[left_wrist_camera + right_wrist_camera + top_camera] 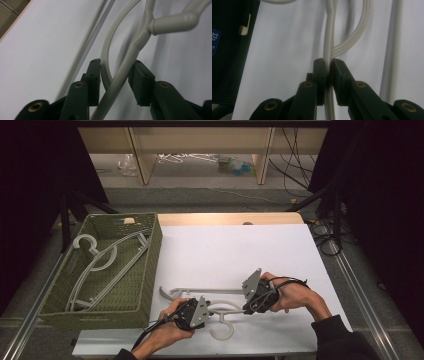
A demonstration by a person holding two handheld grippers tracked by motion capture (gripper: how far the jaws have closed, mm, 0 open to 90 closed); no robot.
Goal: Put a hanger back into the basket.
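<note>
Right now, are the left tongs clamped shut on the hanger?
No. In the left gripper view the left tongs straddle the hanger with a gap beside the bars.

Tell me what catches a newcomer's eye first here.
A pale plastic hanger lies at the near edge of the white table, with the left gripper and right gripper on its two sides. The right one is clamped on its arm. At the left stands a green woven basket holding more hangers.

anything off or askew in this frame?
Nothing damaged or spilled. The hanger lies flat on the table; the right gripper is clamped on its arm, while the left gripper straddles it with jaws apart.
</note>
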